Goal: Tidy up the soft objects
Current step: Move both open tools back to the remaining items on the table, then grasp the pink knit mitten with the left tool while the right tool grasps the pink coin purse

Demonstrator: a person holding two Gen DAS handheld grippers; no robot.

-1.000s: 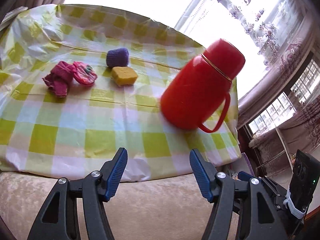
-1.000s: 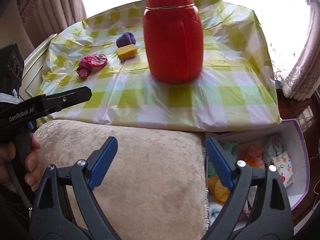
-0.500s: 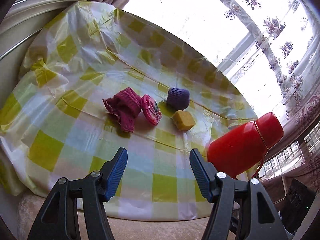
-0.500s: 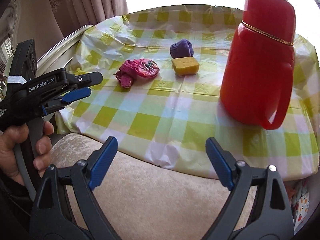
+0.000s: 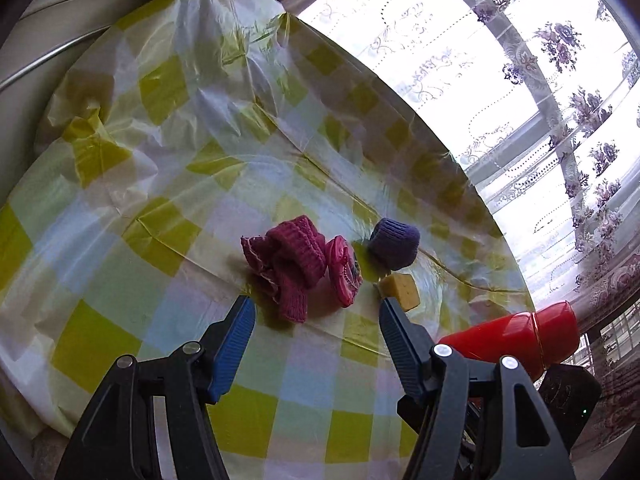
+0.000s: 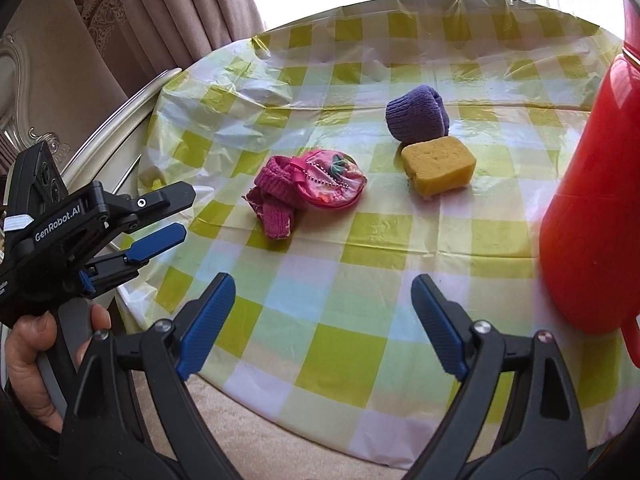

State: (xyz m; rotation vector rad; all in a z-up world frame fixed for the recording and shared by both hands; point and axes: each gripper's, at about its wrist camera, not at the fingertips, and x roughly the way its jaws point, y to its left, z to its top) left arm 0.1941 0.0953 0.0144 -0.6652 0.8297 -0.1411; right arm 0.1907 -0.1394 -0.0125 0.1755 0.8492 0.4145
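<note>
A magenta knit sock (image 5: 290, 266) (image 6: 276, 192) lies mid-table, touching a pink pouch (image 5: 344, 272) (image 6: 332, 180). A purple knit ball (image 5: 394, 242) (image 6: 418, 114) sits behind a yellow sponge (image 5: 400, 290) (image 6: 438, 164). My left gripper (image 5: 314, 312) is open and empty, just short of the sock; it also shows in the right wrist view (image 6: 176, 212) at the table's left edge. My right gripper (image 6: 322, 284) is open and empty above the table's near part.
A round table with a yellow checked plastic cloth (image 5: 160, 160) (image 6: 360, 240). A tall red flask (image 5: 516, 338) (image 6: 592, 200) stands at the right. A beige cushion (image 6: 260, 432) lies below the table's near edge. Curtains and a bright window are behind.
Both grippers moved forward and left over the table, nearer the soft objects. The flask slid to the right edge of both views. Both stay open.
</note>
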